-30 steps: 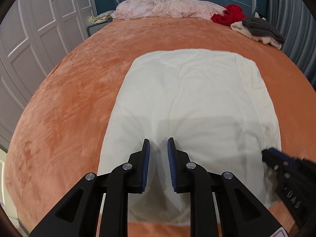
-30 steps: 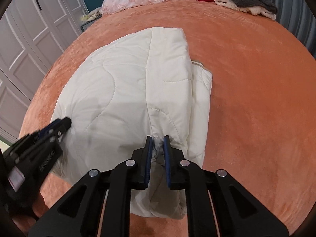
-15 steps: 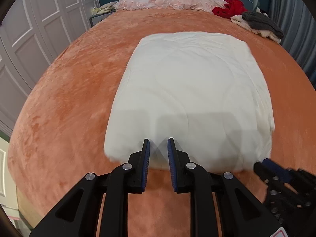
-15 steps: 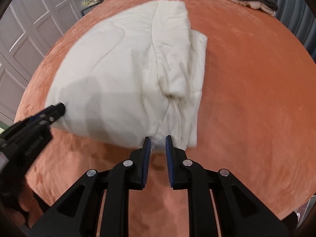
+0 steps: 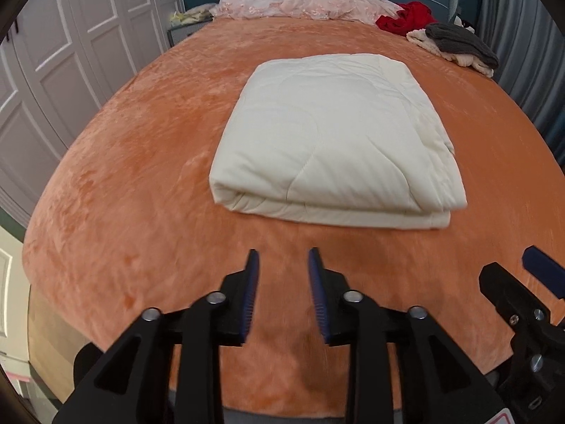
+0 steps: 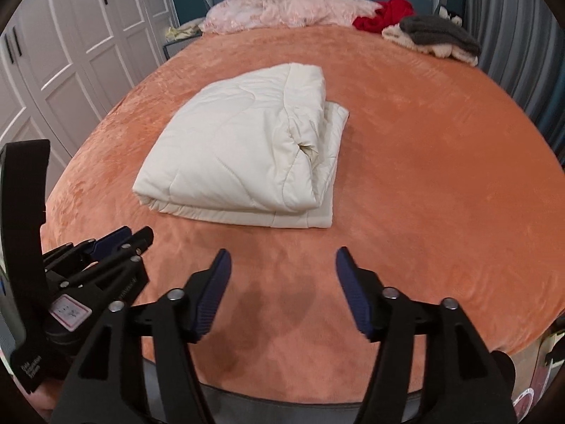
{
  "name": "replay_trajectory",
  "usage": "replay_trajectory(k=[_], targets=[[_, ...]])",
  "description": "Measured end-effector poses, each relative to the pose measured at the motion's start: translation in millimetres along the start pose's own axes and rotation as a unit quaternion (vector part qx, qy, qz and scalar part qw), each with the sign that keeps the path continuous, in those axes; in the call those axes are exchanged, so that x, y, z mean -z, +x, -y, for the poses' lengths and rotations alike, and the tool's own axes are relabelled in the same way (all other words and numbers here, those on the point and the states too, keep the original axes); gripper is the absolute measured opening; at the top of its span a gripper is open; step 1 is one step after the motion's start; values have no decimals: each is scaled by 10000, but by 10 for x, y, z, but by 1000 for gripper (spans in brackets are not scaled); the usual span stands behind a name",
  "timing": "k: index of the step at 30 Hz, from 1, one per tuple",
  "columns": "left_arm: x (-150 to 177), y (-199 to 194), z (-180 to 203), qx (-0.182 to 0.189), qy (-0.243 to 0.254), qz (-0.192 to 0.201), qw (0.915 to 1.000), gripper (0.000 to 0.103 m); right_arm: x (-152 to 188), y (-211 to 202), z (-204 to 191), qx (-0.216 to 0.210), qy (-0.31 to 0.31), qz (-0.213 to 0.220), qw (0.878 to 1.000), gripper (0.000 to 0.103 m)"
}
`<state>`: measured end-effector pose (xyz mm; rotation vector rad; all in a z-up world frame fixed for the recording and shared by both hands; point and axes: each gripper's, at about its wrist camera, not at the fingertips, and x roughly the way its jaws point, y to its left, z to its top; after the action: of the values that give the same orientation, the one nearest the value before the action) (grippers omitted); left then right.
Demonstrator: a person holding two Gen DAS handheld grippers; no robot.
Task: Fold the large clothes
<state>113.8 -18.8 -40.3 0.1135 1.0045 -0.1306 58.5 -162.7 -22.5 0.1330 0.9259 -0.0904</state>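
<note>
On the orange plush bedspread (image 5: 141, 183) I see the folded cream quilted comforter (image 5: 335, 134) lying flat. Nearer me, my left gripper (image 5: 283, 261) and right gripper (image 6: 282, 259) are both opening, nothing between their blue pads.

Both wrist views angled down over bed (image 5: 141, 176), sharing folded quilt (image 6: 240, 148)

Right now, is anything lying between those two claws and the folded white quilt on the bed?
Nothing visible. Only bare orange bedspread lies between the quilt and the left claw and right claw, both opening and empty. The heaped clothes sit far behind it, by the headboard.
</note>
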Motion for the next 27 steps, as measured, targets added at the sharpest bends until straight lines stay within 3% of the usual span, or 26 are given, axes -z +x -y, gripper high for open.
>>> replay_trajectory(k=[7, 27], targets=[[206, -215, 47, -148, 19, 175, 9997, 42, 187, -174, 3, 59, 64, 153, 9998, 69], [631, -526, 104, -292, 137, 535, 9980, 48, 659, -501, 5, 224, 0, 617, 9978, 75]])
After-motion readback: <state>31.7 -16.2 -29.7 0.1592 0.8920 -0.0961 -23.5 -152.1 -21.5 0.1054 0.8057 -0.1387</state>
